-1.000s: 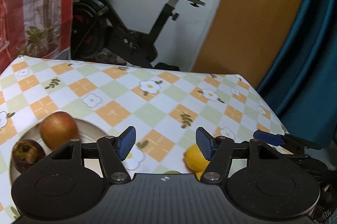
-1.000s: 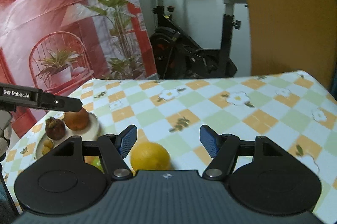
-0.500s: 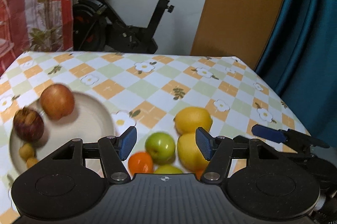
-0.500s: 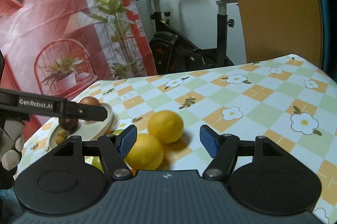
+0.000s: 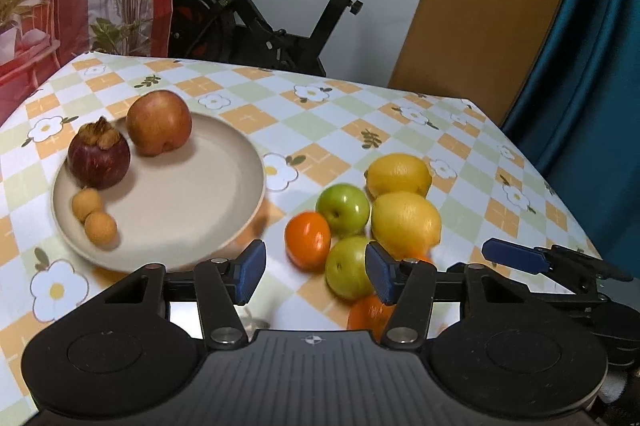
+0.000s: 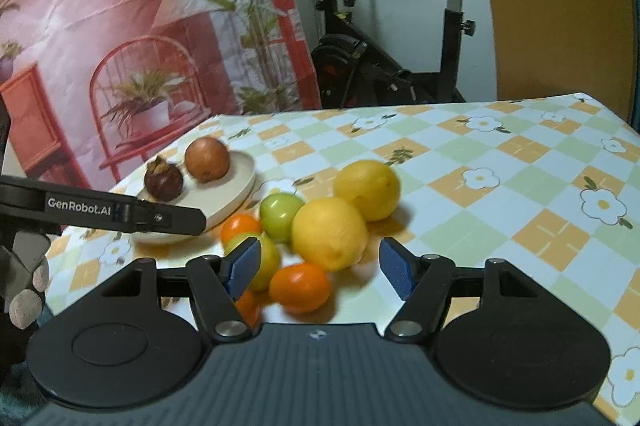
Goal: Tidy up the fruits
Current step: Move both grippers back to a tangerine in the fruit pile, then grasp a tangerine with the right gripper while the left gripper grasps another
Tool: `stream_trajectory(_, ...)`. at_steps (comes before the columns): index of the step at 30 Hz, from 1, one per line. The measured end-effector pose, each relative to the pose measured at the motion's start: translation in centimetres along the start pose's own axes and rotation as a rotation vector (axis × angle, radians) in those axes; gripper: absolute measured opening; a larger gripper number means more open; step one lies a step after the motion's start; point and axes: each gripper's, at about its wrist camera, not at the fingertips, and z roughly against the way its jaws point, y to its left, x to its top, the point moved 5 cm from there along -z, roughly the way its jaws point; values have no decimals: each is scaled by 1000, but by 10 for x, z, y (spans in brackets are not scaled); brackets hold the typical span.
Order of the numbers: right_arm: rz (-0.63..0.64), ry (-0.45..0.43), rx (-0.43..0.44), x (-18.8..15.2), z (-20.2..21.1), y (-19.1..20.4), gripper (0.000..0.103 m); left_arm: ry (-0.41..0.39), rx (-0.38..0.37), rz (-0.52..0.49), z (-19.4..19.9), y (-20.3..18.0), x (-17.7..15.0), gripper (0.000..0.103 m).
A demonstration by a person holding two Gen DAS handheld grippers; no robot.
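Note:
A beige plate (image 5: 180, 209) at the left holds a red apple (image 5: 159, 123), a dark mangosteen (image 5: 99, 153) and two small tan fruits (image 5: 94, 216). To its right on the tablecloth lies a pile of two lemons (image 5: 404, 224), two green apples (image 5: 343, 209) and oranges (image 5: 307, 240). My left gripper (image 5: 316, 274) hovers over the near side of the pile. Its jaws are closing and the pads press on nothing. My right gripper (image 6: 320, 270) stands open over the near lemon (image 6: 328, 232) and an orange (image 6: 300, 286), gripping neither.
The checked floral tablecloth (image 5: 248, 113) runs to far and right edges. Behind the table stand an exercise bike (image 5: 280, 5), a wooden panel and a teal curtain (image 5: 580, 65). The left gripper's finger (image 6: 120, 211) reaches across the plate's near rim (image 6: 236, 185).
Both grippers have drawn back and sunk, so the plate and the whole fruit pile have come into view. The left jaws have narrowed a little. The right jaws keep the same width.

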Motion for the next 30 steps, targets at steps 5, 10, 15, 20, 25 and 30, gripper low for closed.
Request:
stream_trajectory(5,9,46,26,-14,6,12,63,3,-13,9,1,2,-10,58)
stream_trajectory(10,35,95,87,-30,11,26,55,13,-24,17,-1,4,-19,57)
stream_trajectory(15,60,117,109,-35,9,35,51,14,-35,23,-1,6,-25,57)
stream_trajectory(20,72,157,132,-43,3,38,49,20,-44,36,-2,8,-27,57)
stream_trajectory(25,91,187,140,-46,-1,41,48,23,-59,26,-3,5,-30,57)
stream_trajectory(30,101,165,134,-46,0,38,39,37,-86,24,-6,1,-31,57)
